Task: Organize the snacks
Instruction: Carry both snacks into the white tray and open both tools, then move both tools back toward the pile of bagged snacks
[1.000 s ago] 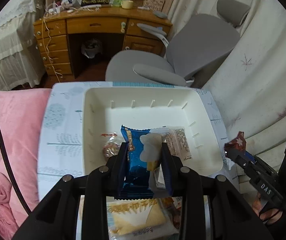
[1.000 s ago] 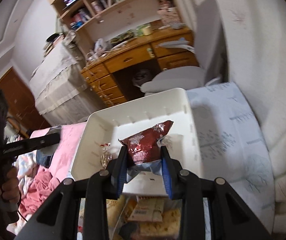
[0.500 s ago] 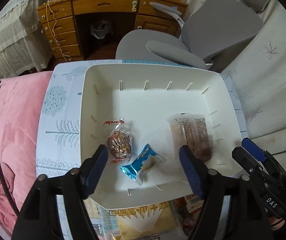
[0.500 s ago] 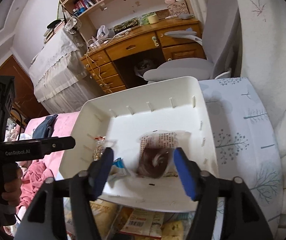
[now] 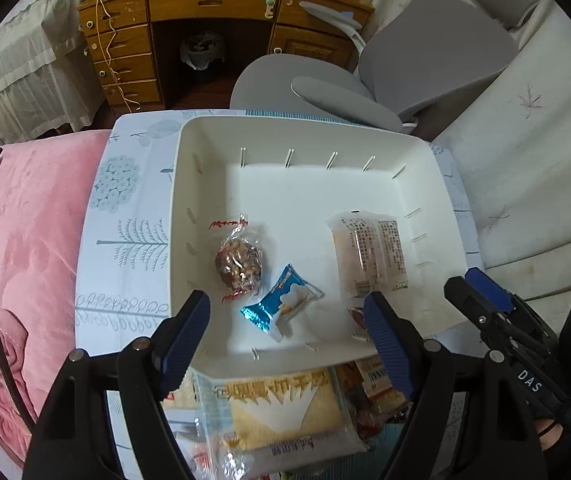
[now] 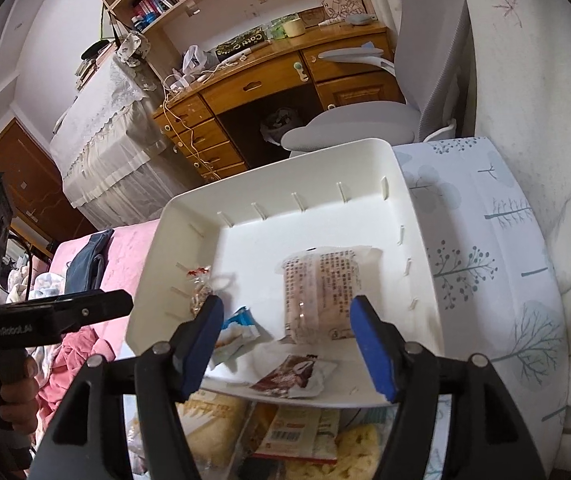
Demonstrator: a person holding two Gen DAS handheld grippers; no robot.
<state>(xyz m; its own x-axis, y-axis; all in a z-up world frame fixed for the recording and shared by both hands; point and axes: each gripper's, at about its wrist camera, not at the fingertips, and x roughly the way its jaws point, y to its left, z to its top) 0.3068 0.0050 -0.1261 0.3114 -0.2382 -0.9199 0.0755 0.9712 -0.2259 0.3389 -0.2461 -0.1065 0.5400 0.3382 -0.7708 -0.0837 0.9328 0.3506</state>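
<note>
A white bin (image 5: 309, 124) (image 6: 277, 168) stands on a tree-patterned cloth. In it lie a blue packet (image 5: 281, 304) (image 6: 237, 328), a clear-wrapped nut snack (image 5: 239, 260) (image 6: 201, 292), a long clear packet with printed text (image 5: 369, 252) (image 6: 317, 288) and a dark red packet (image 6: 293, 376) near the front wall. My left gripper (image 5: 283, 308) hangs open over the bin's front with the blue packet lying below, apart from the pads. Open too, my right gripper (image 6: 285, 308) holds nothing above the red packet. A pile of snacks, topped by a yellow cracker packet (image 5: 281, 404) (image 6: 209, 412), lies in front of the bin.
A grey office chair (image 5: 405, 64) and a wooden desk (image 5: 213, 8) stand beyond the bin. A pink blanket (image 5: 33, 216) lies to the left, and white draped fabric (image 5: 525, 168) rises on the right. The patterned cloth (image 6: 485, 264) shows bare right of the bin.
Both grippers opened. The left let go of the blue packet and the right let go of the dark red packet; both packets now lie in the bin.
</note>
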